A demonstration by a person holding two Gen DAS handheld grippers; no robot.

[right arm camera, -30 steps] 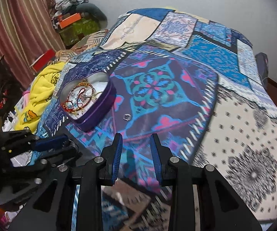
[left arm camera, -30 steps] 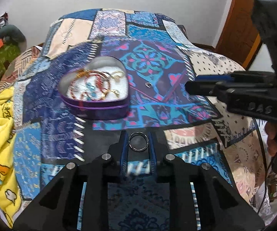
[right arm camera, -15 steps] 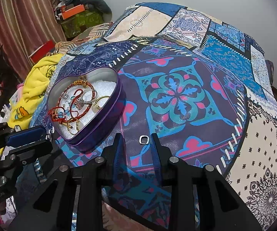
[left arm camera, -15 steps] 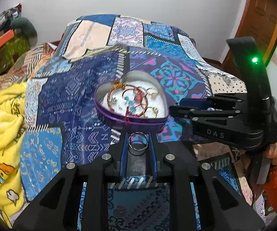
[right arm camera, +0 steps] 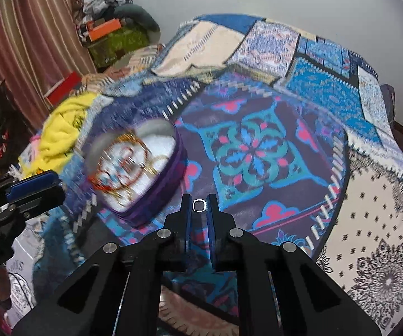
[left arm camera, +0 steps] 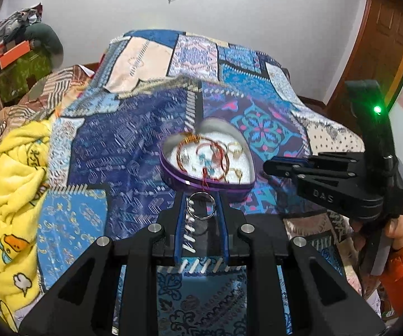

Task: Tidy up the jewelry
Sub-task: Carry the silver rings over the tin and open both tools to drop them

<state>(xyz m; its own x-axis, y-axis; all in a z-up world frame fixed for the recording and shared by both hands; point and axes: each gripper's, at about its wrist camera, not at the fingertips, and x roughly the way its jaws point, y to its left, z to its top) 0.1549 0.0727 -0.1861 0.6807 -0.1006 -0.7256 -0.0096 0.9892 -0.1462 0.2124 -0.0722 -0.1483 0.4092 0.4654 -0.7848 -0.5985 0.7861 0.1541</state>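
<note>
A silver ring point(left arm camera: 201, 205) is clamped in the left gripper point(left arm camera: 201, 207) beside the heart-shaped tin point(left arm camera: 173, 179); a small ring point(right arm camera: 199, 205) is framed between the narrowed fingers of the right gripper point(right arm camera: 199, 207), contact unclear.

Shiny metal ring point(left arm camera: 200, 209); glossy purple metal tin point(left arm camera: 209, 187); matt patterned cloth quilt point(right arm camera: 257, 151).

Soft, even indoor light fills both views, with no hard shadows. Fisheye distortion bends the bedspread point(left arm camera: 134, 145) and wall, and dark vignetting rings the corners. Motion blur smears the heart-shaped tin point(right arm camera: 134, 168) heavily in the right wrist view and mildly in the left. A green indicator light point(left arm camera: 377, 109) glows with slight flare.
</note>
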